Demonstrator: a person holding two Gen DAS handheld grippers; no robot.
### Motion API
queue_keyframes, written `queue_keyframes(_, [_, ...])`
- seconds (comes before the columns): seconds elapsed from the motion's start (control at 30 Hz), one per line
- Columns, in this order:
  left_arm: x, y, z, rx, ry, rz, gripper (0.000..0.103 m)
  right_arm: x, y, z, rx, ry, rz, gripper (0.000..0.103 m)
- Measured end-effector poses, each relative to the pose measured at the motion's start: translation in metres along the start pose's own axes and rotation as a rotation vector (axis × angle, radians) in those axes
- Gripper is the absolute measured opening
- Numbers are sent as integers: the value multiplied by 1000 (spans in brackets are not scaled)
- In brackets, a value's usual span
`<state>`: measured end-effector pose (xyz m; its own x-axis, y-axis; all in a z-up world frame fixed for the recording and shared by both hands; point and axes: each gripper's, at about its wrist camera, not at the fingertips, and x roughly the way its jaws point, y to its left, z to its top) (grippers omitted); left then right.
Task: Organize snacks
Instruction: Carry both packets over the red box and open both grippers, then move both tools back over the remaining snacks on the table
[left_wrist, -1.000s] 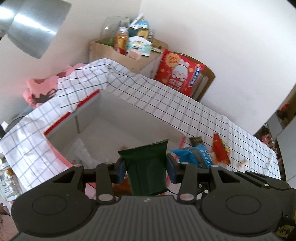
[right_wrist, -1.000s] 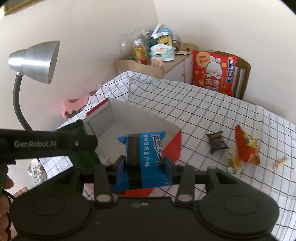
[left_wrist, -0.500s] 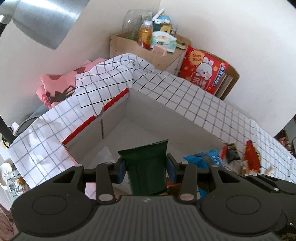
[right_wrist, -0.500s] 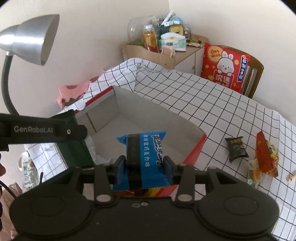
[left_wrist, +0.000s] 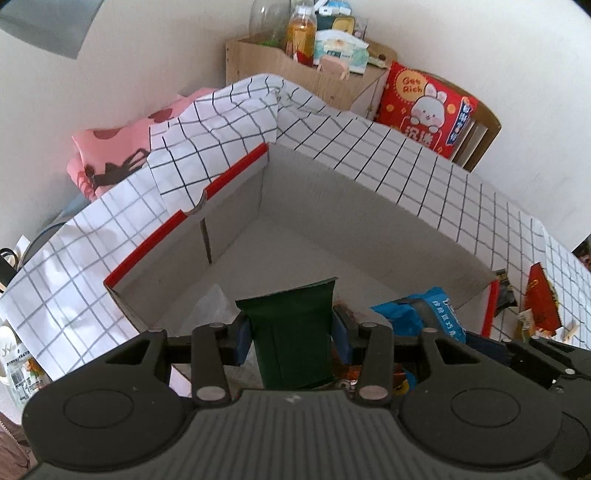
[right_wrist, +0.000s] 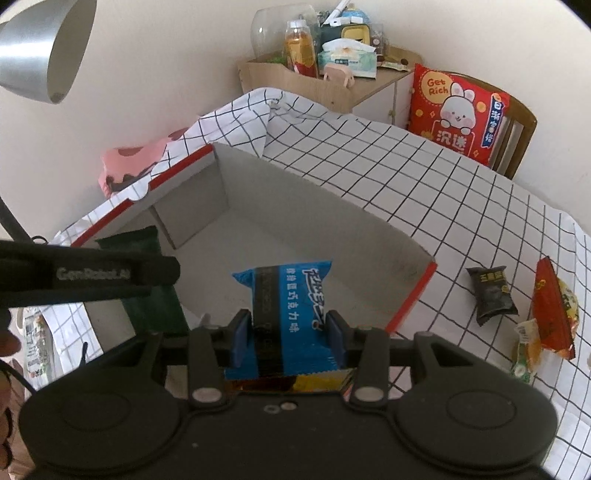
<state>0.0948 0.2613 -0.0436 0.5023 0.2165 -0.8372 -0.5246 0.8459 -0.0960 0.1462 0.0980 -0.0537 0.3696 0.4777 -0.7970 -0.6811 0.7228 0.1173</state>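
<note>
My left gripper (left_wrist: 291, 334) clamps a green packet (left_wrist: 295, 332), my right gripper (right_wrist: 286, 332) a blue packet (right_wrist: 290, 317), above the cardboard box (right_wrist: 332, 225) on the checked surface (right_wrist: 424, 173); corner shelf (right_wrist: 317, 83) behind

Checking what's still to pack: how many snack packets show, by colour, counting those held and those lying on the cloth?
Green packet: 1, in left tool
Blue packet: 1, in right tool
Black packet: 1
Red packet: 1
Small pale packet: 1
Total: 5
</note>
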Motion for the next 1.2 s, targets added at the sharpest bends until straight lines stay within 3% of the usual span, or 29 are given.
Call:
queue_keyframes(0.17, [8,3,-2,-24,38,-17,44,2,0,0,-4,0,9,44])
queue_keyframes(0.23, [8,3,-2,-33,43,-19,50,1,-1,1,-1,-3,12,46])
queue_keyframes(0.37, [5,3,-3,-35,29,-10,59,-1,-4,0,14,-12,14,64])
queue_keyframes(0.57, [-2,3,-6,-46,14,-7,71,-8,-5,-1,22,-27,24,78])
queue_keyframes(0.67, [-6,3,-7,-47,2,-9,72,-13,-5,-2,18,-40,24,82])
queue_keyframes(0.8, [-14,2,-10,-49,-16,-20,82,-20,-8,-4,39,-45,29,83])
queue_keyframes(0.97, [-23,-1,-13,-52,-34,-29,83,-34,-13,-6,54,-70,35,92])
queue_keyframes(1.2, [-41,-13,-21,-27,-55,-53,83,-59,-23,-13,68,-107,46,95])
